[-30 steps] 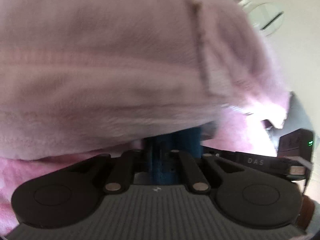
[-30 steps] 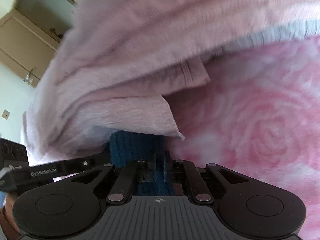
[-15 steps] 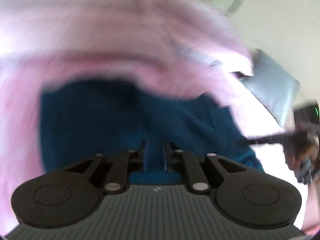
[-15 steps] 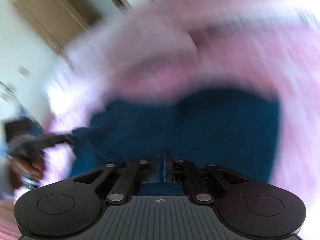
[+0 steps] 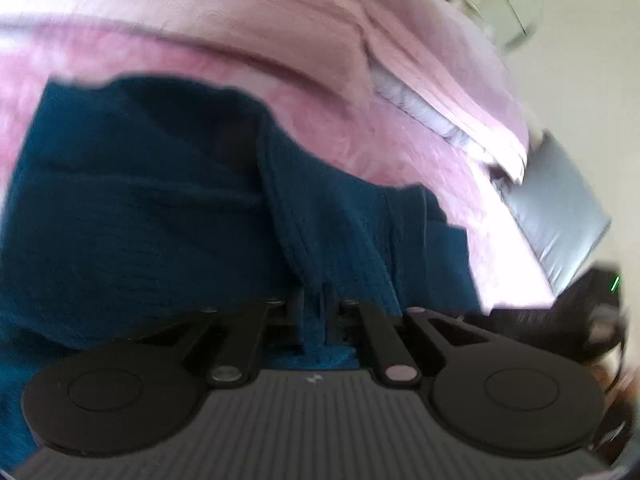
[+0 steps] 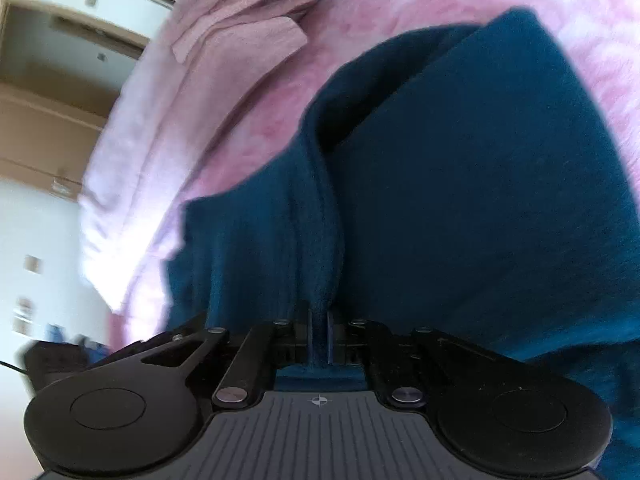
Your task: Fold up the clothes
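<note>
A pink rose-patterned bedspread (image 5: 400, 152) (image 6: 260, 120) fills the background of both wrist views and covers the bed on which everything lies. Across its far side sits a pale pink garment (image 5: 240, 12) (image 6: 232, 36), bunched in soft folds, with a flap or pocket edge showing in the right wrist view. Nearer the cameras lies the dark teal knitted garment (image 5: 140, 200) (image 6: 460, 200), which takes up the middle of each picture. It spreads over the bedspread and rises in a ribbed fold toward each claw.

A grey pillow (image 5: 560, 208) rests at the right edge of the left wrist view, beyond the bedspread. Wooden cabinets (image 6: 44, 120) stand against the wall at the left of the right wrist view.

The left claw (image 5: 316, 304) is closed tight on a ridge of the teal knit, the cloth pinched between its fingers. The right claw (image 6: 319, 320) is likewise clamped on a narrow pleat of the same garment. In the left wrist view the right claw (image 5: 560, 312) shows as a dark blurred shape at the lower right.
</note>
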